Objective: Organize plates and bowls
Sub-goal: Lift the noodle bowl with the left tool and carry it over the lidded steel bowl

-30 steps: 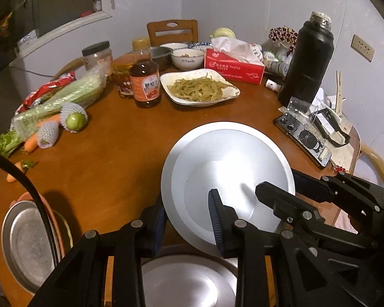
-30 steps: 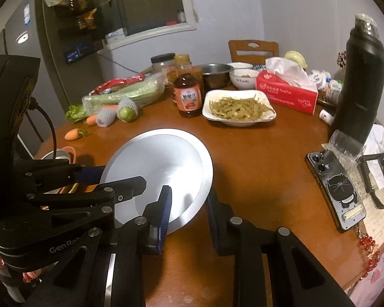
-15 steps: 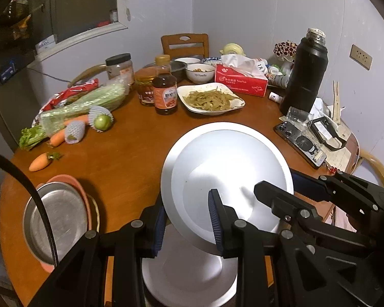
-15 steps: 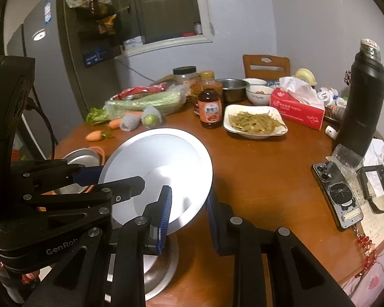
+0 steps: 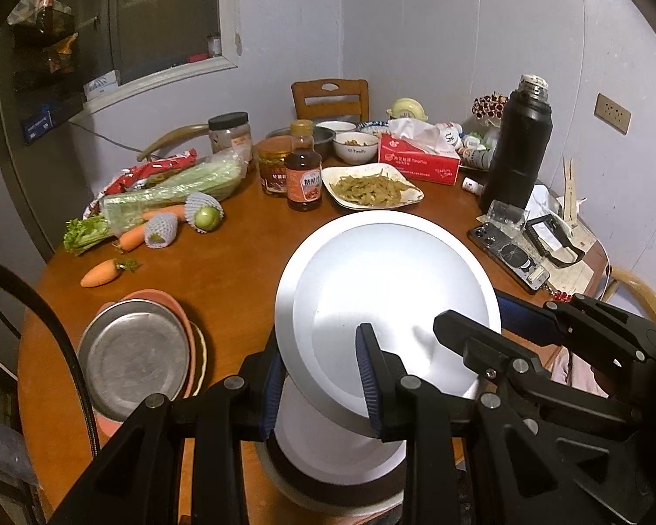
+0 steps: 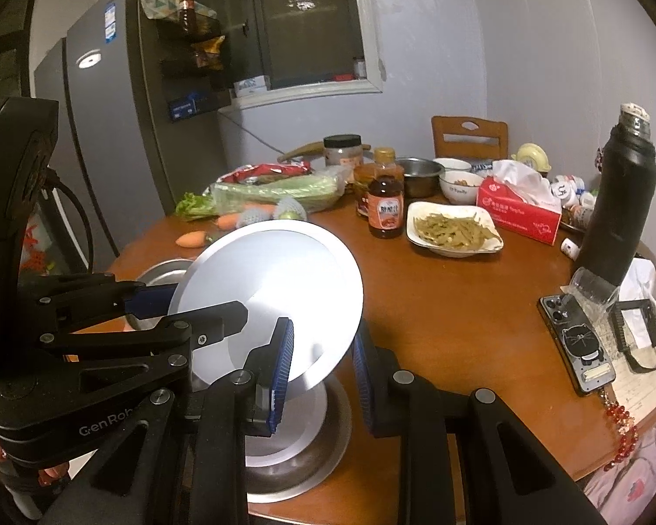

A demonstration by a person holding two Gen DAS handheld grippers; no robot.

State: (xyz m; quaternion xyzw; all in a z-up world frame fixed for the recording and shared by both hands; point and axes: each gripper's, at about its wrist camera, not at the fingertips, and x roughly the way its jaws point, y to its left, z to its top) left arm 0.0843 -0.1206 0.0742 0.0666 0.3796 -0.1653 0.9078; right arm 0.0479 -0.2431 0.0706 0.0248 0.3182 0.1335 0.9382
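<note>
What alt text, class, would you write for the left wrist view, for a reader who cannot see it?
Two black tools, the left tool and the right tool, grip a tilted silver plate by its rim above a round wooden table. A stack of plates sits to the left; vegetables, bottles and a dish of food lie beyond.

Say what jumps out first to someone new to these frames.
The big shiny metal plate, tilted up above the near table edge with the left gripper and right gripper both clamped on its rim. Beneath it sits more steel dishware, and a plate stack lies to its left. Behind, the round table is crowded with vegetables, jars and a tall black flask.
</note>
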